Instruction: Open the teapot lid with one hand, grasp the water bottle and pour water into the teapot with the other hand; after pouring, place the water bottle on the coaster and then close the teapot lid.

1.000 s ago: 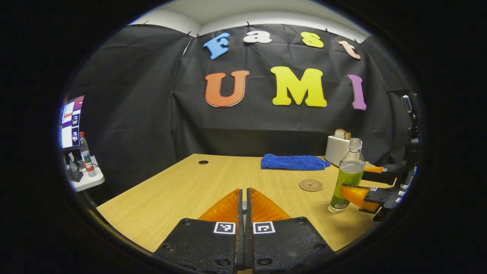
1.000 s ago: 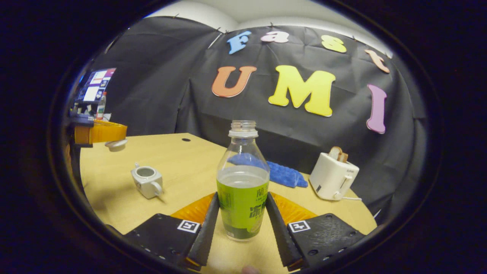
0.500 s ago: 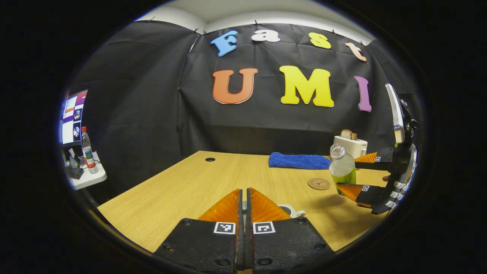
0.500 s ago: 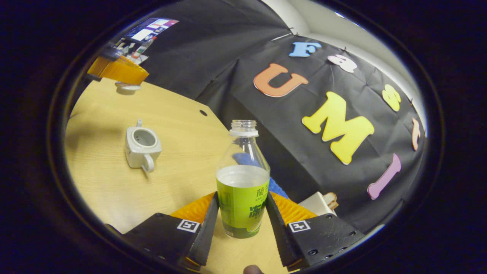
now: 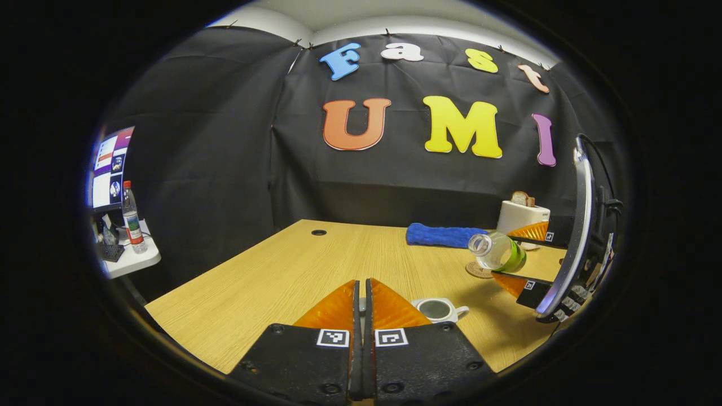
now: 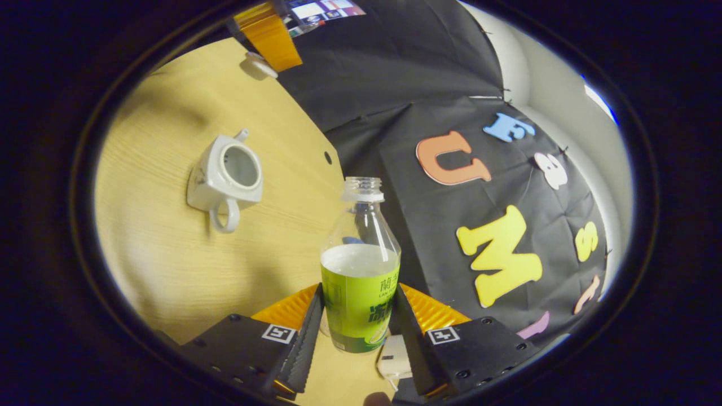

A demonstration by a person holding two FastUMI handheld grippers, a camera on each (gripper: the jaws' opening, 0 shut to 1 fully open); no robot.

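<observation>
Water bottle (image 6: 361, 265), uncapped, part-filled, judged light, thin-walled and crushable: pinched at the labelled waist by the right tongs (image 6: 359, 316), tilted above-right of the open teapot (image 6: 225, 177); left tongs (image 5: 362, 299) pressed together.

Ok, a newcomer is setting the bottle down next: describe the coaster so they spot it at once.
On the wooden table, look toward the far right, in front of the blue cloth. The coaster lies flat there: the one small brown disc, partly behind the tilted water bottle.

Clear plastic bottle (image 6: 361, 265), wood-grain table (image 6: 163, 248)
</observation>
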